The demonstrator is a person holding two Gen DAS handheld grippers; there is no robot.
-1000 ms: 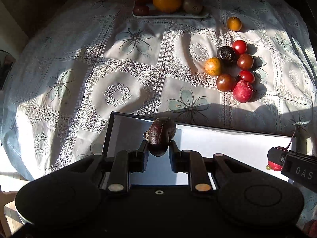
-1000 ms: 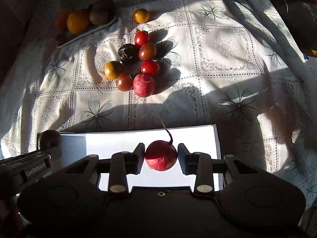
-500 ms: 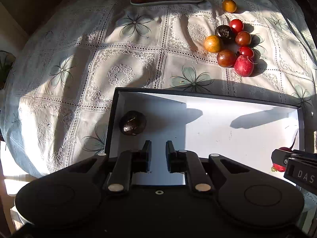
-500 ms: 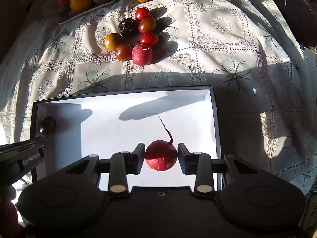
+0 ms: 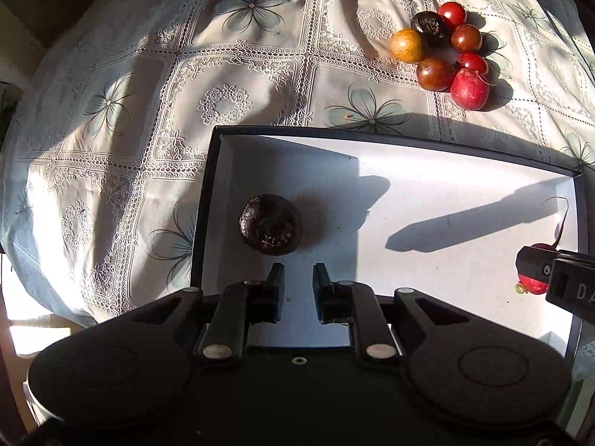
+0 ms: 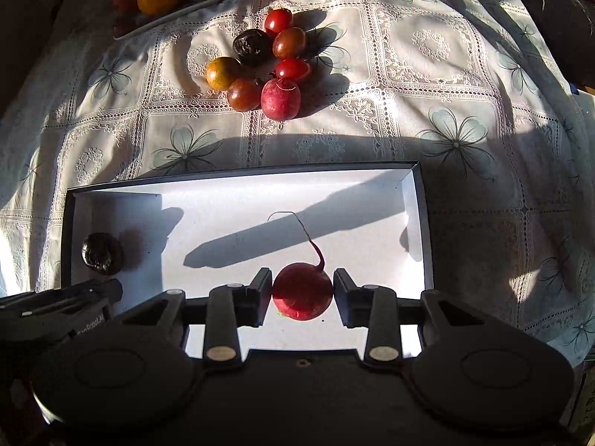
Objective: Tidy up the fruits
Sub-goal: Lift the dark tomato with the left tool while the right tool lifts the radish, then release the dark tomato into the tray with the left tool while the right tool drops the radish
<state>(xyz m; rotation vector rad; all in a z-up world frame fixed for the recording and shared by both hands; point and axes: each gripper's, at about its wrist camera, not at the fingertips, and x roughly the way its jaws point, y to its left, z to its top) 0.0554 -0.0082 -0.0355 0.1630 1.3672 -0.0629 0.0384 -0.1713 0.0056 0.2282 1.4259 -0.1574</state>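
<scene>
Left tongs [image 5: 298, 278] clenched and empty, just below a dark wrinkled fruit [image 5: 270, 223] at the white tray's [image 5: 427, 171] left. Right tongs [image 6: 302, 285] grasp a red radish [image 6: 302, 291], lower centre.

each gripper [image 5: 298, 278] [image 6: 302, 283] was matte black plastic, with flat rectangular fingers, silver pivot pins, round embossed side discs and white lettering.

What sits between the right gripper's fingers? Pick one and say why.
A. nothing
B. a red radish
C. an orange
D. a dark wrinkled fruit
B: in the right wrist view, the right gripper is shut on the red radish over the box, while the dark wrinkled fruit lies loose at the box's left end.
</scene>
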